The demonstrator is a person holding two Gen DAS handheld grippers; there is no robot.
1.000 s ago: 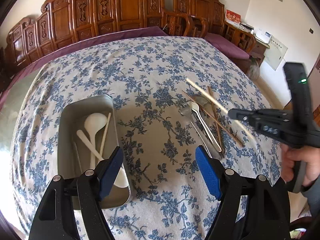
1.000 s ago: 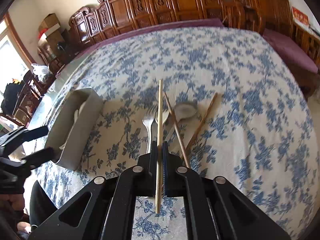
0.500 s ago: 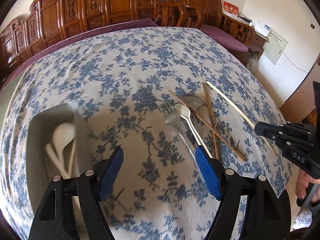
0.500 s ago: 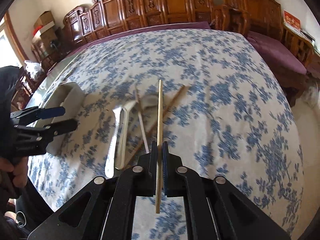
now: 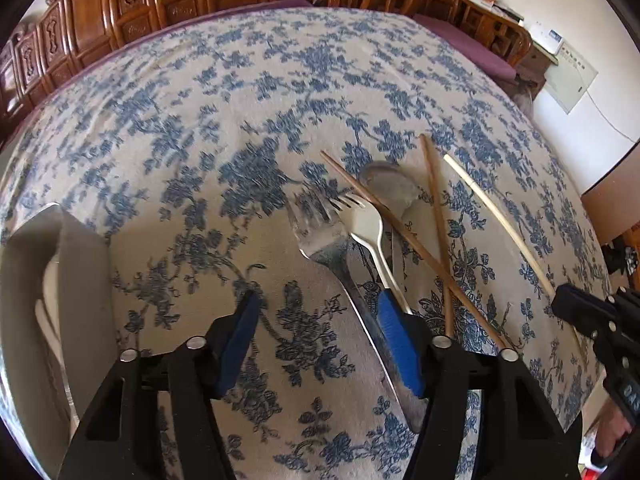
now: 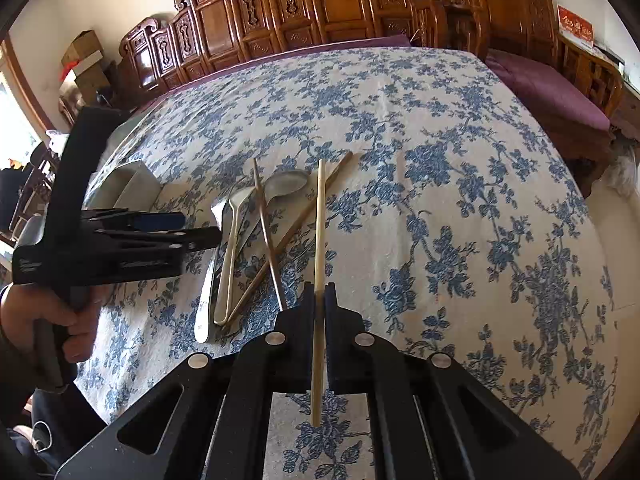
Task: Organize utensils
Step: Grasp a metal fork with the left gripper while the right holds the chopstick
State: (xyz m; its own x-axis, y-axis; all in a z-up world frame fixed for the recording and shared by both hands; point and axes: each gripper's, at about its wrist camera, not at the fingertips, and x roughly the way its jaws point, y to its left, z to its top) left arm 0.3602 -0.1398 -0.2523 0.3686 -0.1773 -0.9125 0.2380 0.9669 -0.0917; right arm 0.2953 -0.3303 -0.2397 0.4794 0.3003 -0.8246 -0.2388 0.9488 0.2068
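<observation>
My right gripper (image 6: 319, 292) is shut on a pale chopstick (image 6: 319, 232) and holds it above the tablecloth, right of the utensil pile; it also shows in the left wrist view (image 5: 496, 216). The pile holds a metal fork (image 5: 320, 236), a white fork (image 5: 370, 226), a metal spoon (image 5: 386, 188) and two brown chopsticks (image 5: 436, 232). My left gripper (image 5: 320, 312) is open and empty, low over the metal fork's handle. The metal tray (image 5: 80, 264) with white utensils sits at the left edge.
The table (image 6: 460, 208) has a blue floral cloth. Carved wooden chairs (image 6: 320, 8) stand behind it. The table edge falls away at the right (image 5: 592, 360) and front.
My left gripper has moved right from the tray to the utensil pile and come lower. My right gripper has drawn back to the right with the pale chopstick still held.
</observation>
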